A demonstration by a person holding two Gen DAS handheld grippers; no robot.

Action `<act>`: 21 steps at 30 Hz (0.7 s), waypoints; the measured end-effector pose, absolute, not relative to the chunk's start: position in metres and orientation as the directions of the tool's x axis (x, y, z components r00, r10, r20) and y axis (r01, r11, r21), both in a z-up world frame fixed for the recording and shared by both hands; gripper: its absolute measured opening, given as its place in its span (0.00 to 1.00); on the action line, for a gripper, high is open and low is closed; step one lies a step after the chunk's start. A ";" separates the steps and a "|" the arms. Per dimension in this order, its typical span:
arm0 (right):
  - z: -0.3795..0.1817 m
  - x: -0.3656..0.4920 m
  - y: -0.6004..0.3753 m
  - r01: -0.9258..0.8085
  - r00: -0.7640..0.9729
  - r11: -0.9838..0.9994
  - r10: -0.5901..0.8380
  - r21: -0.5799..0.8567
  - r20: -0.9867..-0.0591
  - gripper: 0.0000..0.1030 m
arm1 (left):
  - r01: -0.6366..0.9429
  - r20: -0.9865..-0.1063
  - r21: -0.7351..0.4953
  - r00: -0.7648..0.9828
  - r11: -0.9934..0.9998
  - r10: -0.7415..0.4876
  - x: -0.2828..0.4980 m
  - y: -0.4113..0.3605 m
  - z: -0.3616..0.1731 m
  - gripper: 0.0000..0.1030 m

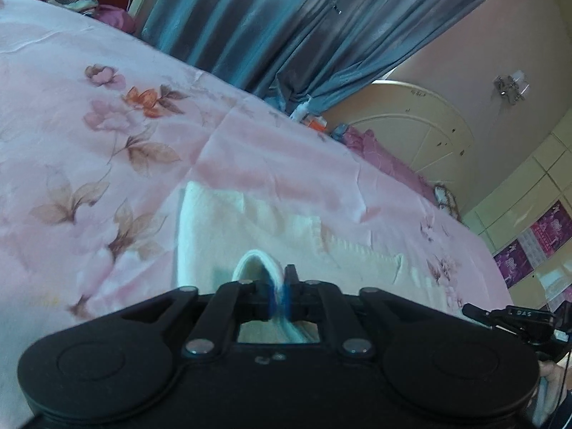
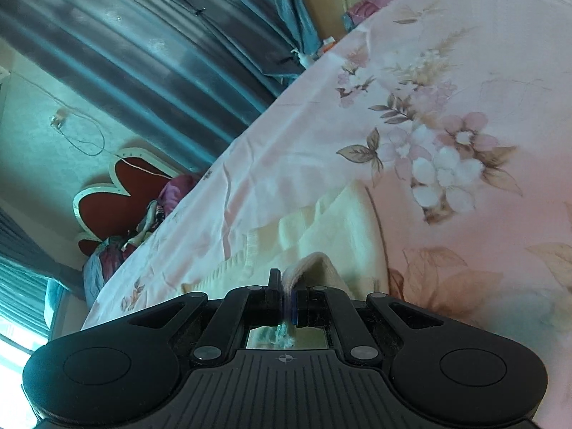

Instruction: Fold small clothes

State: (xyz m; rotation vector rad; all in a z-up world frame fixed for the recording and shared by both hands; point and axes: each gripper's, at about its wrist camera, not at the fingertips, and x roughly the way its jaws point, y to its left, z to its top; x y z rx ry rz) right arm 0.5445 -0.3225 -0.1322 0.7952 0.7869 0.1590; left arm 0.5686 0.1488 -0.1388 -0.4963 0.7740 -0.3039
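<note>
A cream knitted garment point(image 1: 221, 221) lies flat on a pink floral bedsheet point(image 1: 107, 125). In the left wrist view, a raised fold of its near edge loops up and runs between the jaws of my left gripper point(image 1: 277, 286), which is shut on it. The right wrist view shows the same garment point(image 2: 343, 221) on the sheet point(image 2: 464, 71). My right gripper point(image 2: 286, 286) is shut on another lifted fold of the near edge. Both grippers point down at the bed, just above the cloth. The part of the garment under the gripper bodies is hidden.
Blue-grey curtains point(image 1: 268, 18) hang beyond the far side of the bed. A cream panel point(image 1: 422, 136) and pink bedding point(image 1: 386, 157) sit at one end. A red heart-shaped board point(image 2: 121, 193) and a pile of clothes point(image 2: 143, 228) sit at the other.
</note>
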 end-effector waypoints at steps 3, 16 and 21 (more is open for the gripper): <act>-0.133 0.552 -0.318 0.149 0.720 0.739 0.375 0.658 -0.584 0.06 | 0.099 -0.552 -0.517 0.721 0.850 -0.419 0.572 0.149 -0.135 0.45; -0.131 0.571 -0.301 0.012 0.712 0.881 0.324 0.473 -0.622 0.44 | 0.188 -0.637 -0.328 0.679 0.926 -0.364 0.598 0.138 -0.139 0.40; -0.147 0.580 -0.281 -0.042 0.649 0.945 0.273 0.325 -0.710 0.33 | 0.237 -0.707 -0.245 0.619 0.940 -0.341 0.612 0.120 -0.150 0.18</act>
